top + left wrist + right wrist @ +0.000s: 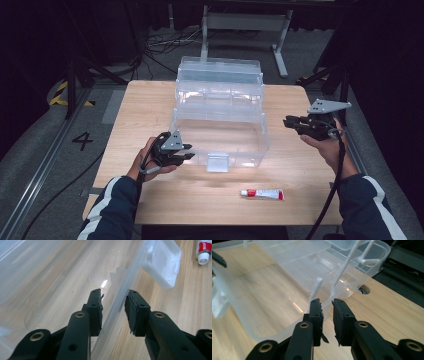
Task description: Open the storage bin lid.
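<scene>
A clear plastic storage box (220, 142) stands open in the middle of the wooden table (150, 105), its upper trays folded back on white arms (342, 272). My left gripper (190, 154) is at the box's front left corner. In the left gripper view its jaws (113, 293) straddle the front wall (117, 307) with a gap on each side, so it is open. My right gripper (287, 121) hovers just right of the box, clear of it. Its jaws (326, 301) stand a little apart with nothing between them, pointing at the box's near corner (287, 277).
A red-and-white tube (262, 194) lies near the table's front edge, also visible past the box's latch (162, 262) as the tube (203, 250). A cable hole (363, 290) sits in the tabletop. Cables and a metal stand (245, 22) lie beyond the table.
</scene>
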Tool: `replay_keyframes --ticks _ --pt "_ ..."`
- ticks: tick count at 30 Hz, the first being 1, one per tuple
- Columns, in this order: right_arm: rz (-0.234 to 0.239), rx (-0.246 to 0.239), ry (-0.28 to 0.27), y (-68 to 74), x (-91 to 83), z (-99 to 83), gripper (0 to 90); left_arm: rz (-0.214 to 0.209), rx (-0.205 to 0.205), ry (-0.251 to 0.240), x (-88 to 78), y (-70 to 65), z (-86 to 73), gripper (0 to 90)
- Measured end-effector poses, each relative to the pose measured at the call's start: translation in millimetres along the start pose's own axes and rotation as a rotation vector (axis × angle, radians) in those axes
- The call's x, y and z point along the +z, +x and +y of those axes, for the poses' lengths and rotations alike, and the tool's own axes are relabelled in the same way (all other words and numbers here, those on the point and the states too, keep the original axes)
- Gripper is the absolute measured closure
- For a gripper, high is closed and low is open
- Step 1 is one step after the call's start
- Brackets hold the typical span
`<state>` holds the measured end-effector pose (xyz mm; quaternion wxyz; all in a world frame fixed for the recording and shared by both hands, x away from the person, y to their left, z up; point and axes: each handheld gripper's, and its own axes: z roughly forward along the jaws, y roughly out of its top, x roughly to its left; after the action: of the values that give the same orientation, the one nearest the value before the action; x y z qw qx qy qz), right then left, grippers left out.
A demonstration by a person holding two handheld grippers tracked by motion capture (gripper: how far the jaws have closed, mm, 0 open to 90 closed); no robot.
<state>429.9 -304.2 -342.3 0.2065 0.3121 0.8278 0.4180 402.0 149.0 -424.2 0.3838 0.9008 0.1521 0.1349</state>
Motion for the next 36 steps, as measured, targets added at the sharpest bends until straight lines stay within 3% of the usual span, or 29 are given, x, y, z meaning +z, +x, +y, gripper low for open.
replay_keyframes --ticks 9,20,24,34,36 --pt "0.060 -0.053 0.051 27.6 -8.7 -27.5 75.0 0.005 -0.003 0.000 0.1 -0.6 0.1 66.7" --pt "0.200 -0.097 0.147 64.5 3.4 -56.3 73.9 0.017 0.006 0.009 -0.6 -2.5 1.2 67.0" --pt "0.235 -0.116 0.177 75.4 6.6 -61.1 72.7 0.023 0.008 0.010 -0.9 -3.1 1.4 67.1" --pt "0.367 -0.216 0.314 102.1 18.3 -69.8 65.1 0.034 0.011 0.015 -4.7 -5.4 3.0 66.4" --pt "0.387 -0.227 0.339 105.6 22.3 -70.2 62.9 0.034 0.005 -0.002 -7.3 -5.8 3.0 64.5"
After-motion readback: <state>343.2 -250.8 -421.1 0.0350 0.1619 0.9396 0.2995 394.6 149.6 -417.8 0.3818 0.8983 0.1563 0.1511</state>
